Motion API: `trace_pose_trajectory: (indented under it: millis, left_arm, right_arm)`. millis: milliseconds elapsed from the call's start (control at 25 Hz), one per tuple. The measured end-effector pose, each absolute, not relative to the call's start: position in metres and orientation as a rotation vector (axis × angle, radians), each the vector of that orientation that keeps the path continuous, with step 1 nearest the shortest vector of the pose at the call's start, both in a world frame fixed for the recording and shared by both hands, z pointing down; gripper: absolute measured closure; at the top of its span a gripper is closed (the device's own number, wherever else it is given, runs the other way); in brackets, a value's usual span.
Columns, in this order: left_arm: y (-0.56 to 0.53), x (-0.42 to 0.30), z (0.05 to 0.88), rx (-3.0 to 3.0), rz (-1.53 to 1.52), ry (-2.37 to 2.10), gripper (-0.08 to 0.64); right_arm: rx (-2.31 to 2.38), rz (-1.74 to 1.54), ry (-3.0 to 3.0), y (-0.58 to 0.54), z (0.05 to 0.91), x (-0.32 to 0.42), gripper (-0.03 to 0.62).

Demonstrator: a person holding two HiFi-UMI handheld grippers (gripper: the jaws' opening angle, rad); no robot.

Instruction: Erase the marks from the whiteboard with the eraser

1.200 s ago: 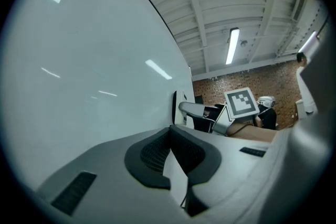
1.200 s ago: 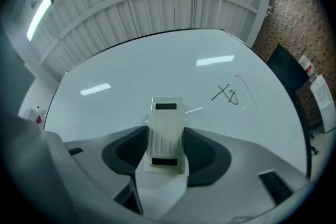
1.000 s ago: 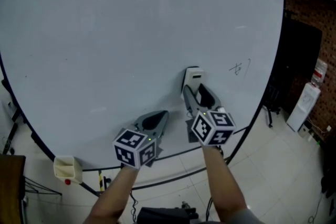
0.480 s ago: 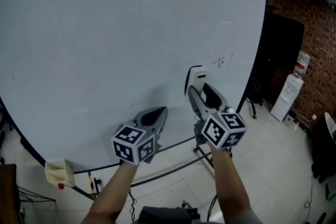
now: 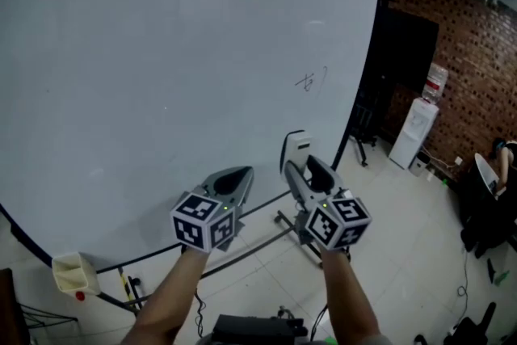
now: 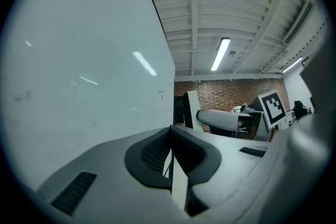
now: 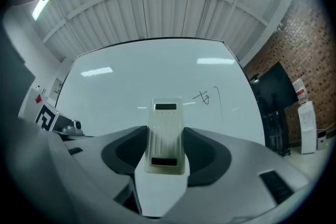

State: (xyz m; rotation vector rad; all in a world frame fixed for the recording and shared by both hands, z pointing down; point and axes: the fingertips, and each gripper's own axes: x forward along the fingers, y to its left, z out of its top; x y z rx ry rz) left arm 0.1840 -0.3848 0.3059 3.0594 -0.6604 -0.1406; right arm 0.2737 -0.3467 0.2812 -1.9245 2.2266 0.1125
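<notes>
A large whiteboard (image 5: 161,77) fills the head view. Small dark pen marks (image 5: 311,80) sit near its right edge, also in the right gripper view as marks (image 7: 208,97). My right gripper (image 5: 294,157) is shut on a white eraser (image 5: 296,148), which points at the board below the marks. In the right gripper view the eraser (image 7: 166,134) lies between the jaws, left of and below the marks. My left gripper (image 5: 236,183) hangs beside it, shut and empty, its jaws (image 6: 170,157) pressed together.
The board stands on a wheeled frame (image 5: 295,230) over a pale tiled floor. A brick wall (image 5: 468,52) and a white water dispenser (image 5: 414,129) are at the right. A small pale box (image 5: 71,274) hangs at the board's lower left.
The view has swung right: board and marks slid left in the head view. Both grippers have dropped a little and drawn back from the board, the eraser still held.
</notes>
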Motion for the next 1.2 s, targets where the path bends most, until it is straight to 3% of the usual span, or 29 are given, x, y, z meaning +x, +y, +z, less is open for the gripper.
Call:
trace_pose_trajectory:
  millis: [1200]
  left_arm:
    - [-0.358,0.238,0.331,3.065,-0.081,-0.401,0.557]
  right_arm:
    - [-2.062,0.080,2.176,-0.306,0.313,0.297,0.365]
